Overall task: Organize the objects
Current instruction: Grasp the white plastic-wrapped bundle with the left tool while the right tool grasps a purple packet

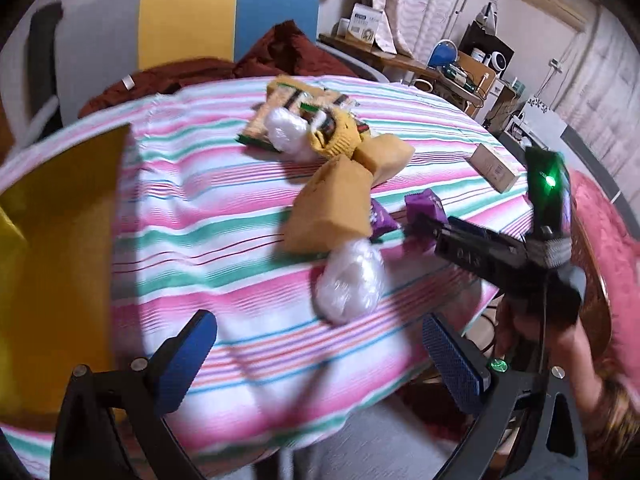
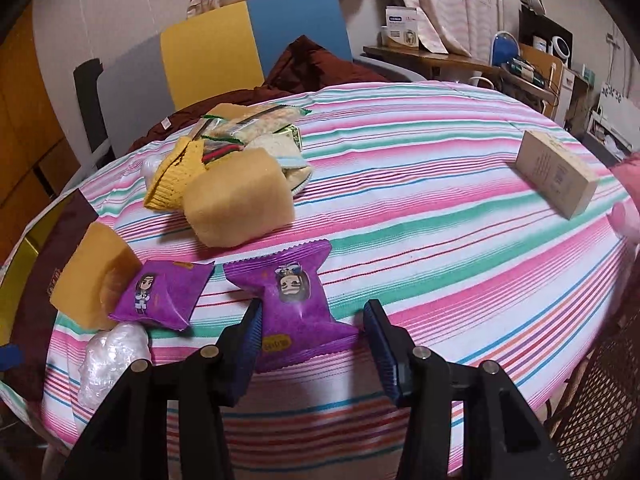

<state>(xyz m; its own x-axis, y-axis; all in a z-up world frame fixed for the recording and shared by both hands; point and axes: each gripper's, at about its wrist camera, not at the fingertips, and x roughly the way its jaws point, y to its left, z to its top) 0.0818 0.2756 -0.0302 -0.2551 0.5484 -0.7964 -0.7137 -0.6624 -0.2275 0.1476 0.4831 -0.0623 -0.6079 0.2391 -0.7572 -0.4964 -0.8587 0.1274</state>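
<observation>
pinching purple snack packet [image 2: 298, 300], right gripper [image 2: 312, 320]

Striped cloth [image 2: 420, 208] lies bare between sponge pile [image 2: 240, 208] and cardboard box [image 2: 554, 172]; packets crowd the near-left edge.

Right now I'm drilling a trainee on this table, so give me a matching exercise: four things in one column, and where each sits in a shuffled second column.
Things:
1. purple packet
2. cardboard box
3. plastic wad
4. yellow knit

Places:
A. alone at the table's far right
B. between the right tool's pads
C. in the pile at the far left, beside a sponge
D. near the table's left edge, nearest corner

Pairs: 1-B, 2-A, 3-D, 4-C
</observation>
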